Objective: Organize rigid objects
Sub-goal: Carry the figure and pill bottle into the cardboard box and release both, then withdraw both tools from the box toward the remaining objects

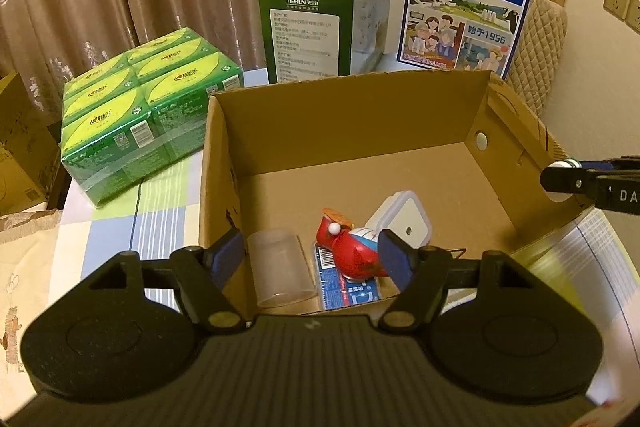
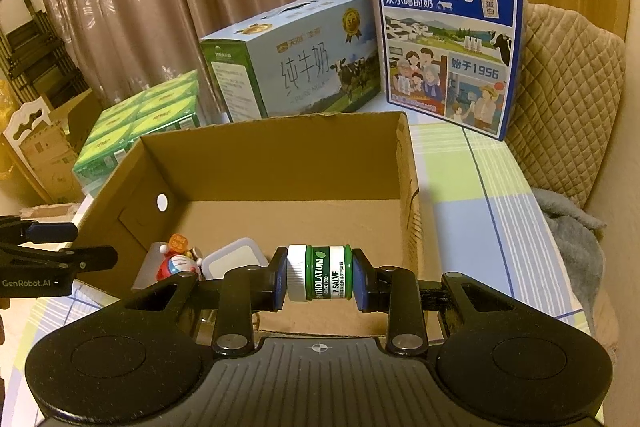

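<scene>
Right gripper (image 2: 320, 273) is clamping the salve jar (image 2: 320, 273) over the box's (image 2: 272, 147) six o'clock edge; left gripper (image 1: 312, 251) is hanging open, empty, above the toy (image 1: 348, 247) inside

one cardboard box (image 1: 352, 115), two milk cartons (image 2: 296, 63) (image 2: 448, 39), one lip salve jar (image 2: 320, 273), one toy figure (image 1: 352, 247).

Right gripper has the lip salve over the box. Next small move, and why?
Probably lower the right gripper a little into the cardboard box and then open. The lip salve jar is pinched between its fingers above the near edge, with bare floor just ahead. The toy and white container sit to the left, so staying on this side should avoid them.
</scene>
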`<act>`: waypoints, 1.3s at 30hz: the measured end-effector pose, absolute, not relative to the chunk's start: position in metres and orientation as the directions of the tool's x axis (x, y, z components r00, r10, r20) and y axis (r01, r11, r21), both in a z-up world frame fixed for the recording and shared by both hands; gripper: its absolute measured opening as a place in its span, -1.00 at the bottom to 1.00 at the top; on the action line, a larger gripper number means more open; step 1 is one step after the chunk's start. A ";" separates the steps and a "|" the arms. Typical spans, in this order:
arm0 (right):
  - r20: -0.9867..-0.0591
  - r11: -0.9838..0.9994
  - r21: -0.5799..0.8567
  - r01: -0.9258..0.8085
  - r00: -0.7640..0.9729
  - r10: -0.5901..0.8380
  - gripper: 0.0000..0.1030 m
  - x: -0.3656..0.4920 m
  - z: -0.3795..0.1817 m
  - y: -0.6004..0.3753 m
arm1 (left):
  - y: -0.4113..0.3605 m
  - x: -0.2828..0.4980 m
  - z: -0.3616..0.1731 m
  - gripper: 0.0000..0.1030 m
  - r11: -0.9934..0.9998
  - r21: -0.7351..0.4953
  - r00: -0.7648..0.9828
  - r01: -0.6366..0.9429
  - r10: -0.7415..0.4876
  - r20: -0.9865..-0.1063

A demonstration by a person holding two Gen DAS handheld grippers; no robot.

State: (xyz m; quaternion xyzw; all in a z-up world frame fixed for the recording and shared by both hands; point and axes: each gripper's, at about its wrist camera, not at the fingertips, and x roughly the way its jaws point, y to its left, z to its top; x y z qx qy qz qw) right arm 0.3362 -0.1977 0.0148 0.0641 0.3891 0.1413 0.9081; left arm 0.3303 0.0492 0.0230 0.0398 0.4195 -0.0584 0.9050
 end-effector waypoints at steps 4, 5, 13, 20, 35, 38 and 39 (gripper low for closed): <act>-0.689 0.952 0.225 -0.205 0.658 0.305 -0.44 0.336 0.015 -0.198 | 0.048 0.330 0.023 0.35 0.989 0.024 0.641 0.144 -0.074 -0.764; -0.689 0.953 0.225 -0.204 0.658 0.304 -0.44 0.336 0.015 -0.198 | 0.048 0.330 0.023 0.35 0.989 0.024 0.642 0.143 -0.074 -0.763; -0.664 0.941 0.264 -0.210 0.669 0.335 -0.43 0.338 0.016 -0.201 | 0.051 0.328 0.025 0.35 0.991 0.019 0.648 0.136 -0.075 -0.758; -0.630 0.936 0.289 -0.202 0.696 0.345 0.07 0.332 0.022 -0.207 | 0.047 0.319 0.028 0.35 0.988 0.047 0.662 0.149 -0.065 -0.747; -0.605 0.941 0.275 -0.198 0.725 0.330 0.07 0.252 0.057 -0.223 | 0.045 0.243 0.057 0.35 0.993 -0.033 0.699 0.114 -0.104 -0.707; -0.598 0.943 0.253 -0.216 0.732 0.327 0.07 0.228 0.065 -0.222 | 0.041 0.219 0.062 0.35 0.992 -0.040 0.704 0.118 -0.112 -0.702; -0.594 0.945 0.246 -0.217 0.736 0.324 0.07 0.218 0.067 -0.223 | 0.039 0.210 0.064 0.35 0.992 -0.039 0.704 0.122 -0.114 -0.701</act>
